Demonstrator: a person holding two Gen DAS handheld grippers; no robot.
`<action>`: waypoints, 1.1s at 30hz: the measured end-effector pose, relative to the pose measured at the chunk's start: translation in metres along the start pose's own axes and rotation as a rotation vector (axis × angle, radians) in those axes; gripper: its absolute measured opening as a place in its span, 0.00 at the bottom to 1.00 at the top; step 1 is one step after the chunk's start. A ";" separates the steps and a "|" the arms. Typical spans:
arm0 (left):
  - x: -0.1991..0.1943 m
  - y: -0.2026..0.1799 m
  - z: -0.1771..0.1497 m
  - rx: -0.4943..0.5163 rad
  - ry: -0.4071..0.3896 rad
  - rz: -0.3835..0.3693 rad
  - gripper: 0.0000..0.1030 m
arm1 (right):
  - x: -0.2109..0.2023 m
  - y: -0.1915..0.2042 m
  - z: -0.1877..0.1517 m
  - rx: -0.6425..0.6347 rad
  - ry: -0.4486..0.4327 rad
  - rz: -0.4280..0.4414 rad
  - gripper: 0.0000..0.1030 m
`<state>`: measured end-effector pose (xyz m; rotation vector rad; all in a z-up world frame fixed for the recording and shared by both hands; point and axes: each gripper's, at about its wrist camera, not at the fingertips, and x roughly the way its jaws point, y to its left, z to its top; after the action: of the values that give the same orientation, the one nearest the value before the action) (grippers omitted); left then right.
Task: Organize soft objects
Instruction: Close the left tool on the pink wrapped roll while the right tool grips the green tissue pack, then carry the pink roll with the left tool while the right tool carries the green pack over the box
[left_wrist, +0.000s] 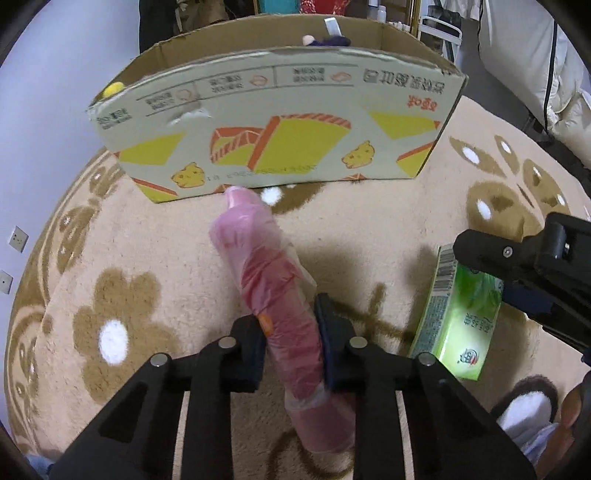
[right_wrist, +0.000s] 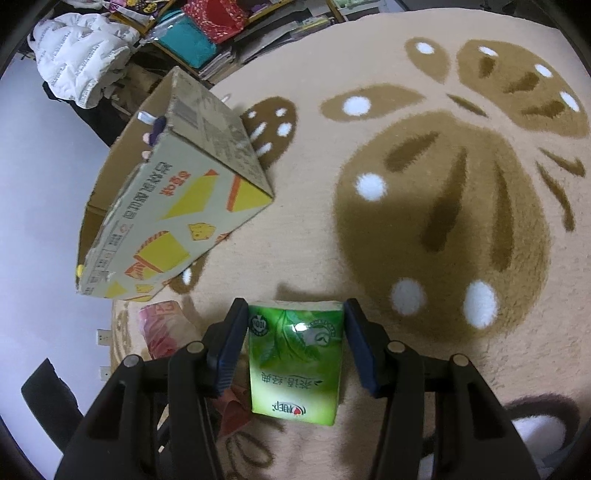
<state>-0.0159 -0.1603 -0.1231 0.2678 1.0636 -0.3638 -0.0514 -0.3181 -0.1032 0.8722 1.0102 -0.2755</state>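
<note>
Pink plastic-wrapped roll (left_wrist: 273, 295) pinched in the left gripper (left_wrist: 293, 345), green tissue pack (right_wrist: 295, 360) sitting between the right one's fingers.

Left pads squeeze the roll from both sides, its far end pointing at the cardboard box (left_wrist: 280, 122) on the beige flower rug (left_wrist: 147, 240). Right gripper (right_wrist: 295, 343) is spread around the tissue pack with small gaps on both sides. 2 soft things, yellow and purple, peek out of the box.

A beige flowered rug (right_wrist: 369, 258), a white padded jacket (right_wrist: 81, 51), perhaps stacked books (right_wrist: 218, 62) behind
</note>
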 end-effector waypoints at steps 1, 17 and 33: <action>-0.004 0.002 0.008 0.002 -0.003 -0.002 0.20 | -0.001 0.001 0.000 -0.006 -0.002 0.002 0.54; -0.049 0.028 0.010 -0.016 -0.107 0.087 0.19 | -0.018 0.026 -0.008 -0.149 -0.046 0.006 0.54; -0.102 0.049 0.030 -0.033 -0.299 0.163 0.19 | -0.062 0.070 -0.011 -0.317 -0.194 0.040 0.53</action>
<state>-0.0160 -0.1114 -0.0164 0.2600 0.7479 -0.2303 -0.0509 -0.2766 -0.0193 0.5652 0.8270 -0.1567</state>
